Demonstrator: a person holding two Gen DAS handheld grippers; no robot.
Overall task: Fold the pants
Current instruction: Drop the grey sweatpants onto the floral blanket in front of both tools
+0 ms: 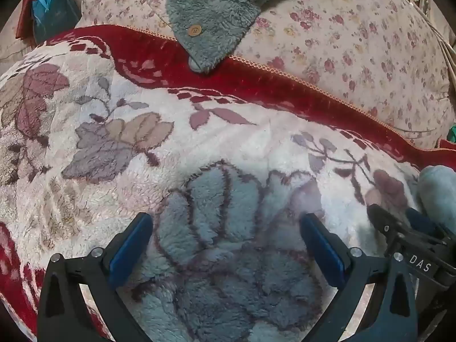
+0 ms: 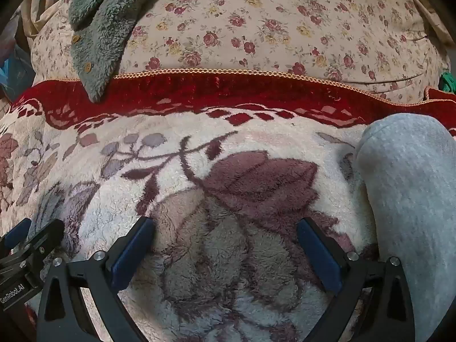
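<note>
A grey fleece garment with wooden buttons point(image 1: 211, 14) lies at the back over the floral quilt, its tip reaching the red border of the blanket; it also shows in the right wrist view point(image 2: 99, 34). My left gripper point(image 1: 225, 225) is open and empty, low over the plush floral blanket point(image 1: 159, 131). My right gripper point(image 2: 225, 228) is open and empty over the same blanket point(image 2: 228, 182). The right gripper also shows at the right edge of the left wrist view point(image 1: 410, 230), and the left gripper at the left edge of the right wrist view point(image 2: 31, 245). I cannot make out any pants for sure.
A grey sock-clad foot point(image 2: 410, 188) rests on the blanket just right of the right gripper. A floral quilt point(image 2: 270, 22) bulges behind the red border. A blue bag point(image 1: 54, 11) sits at the far left.
</note>
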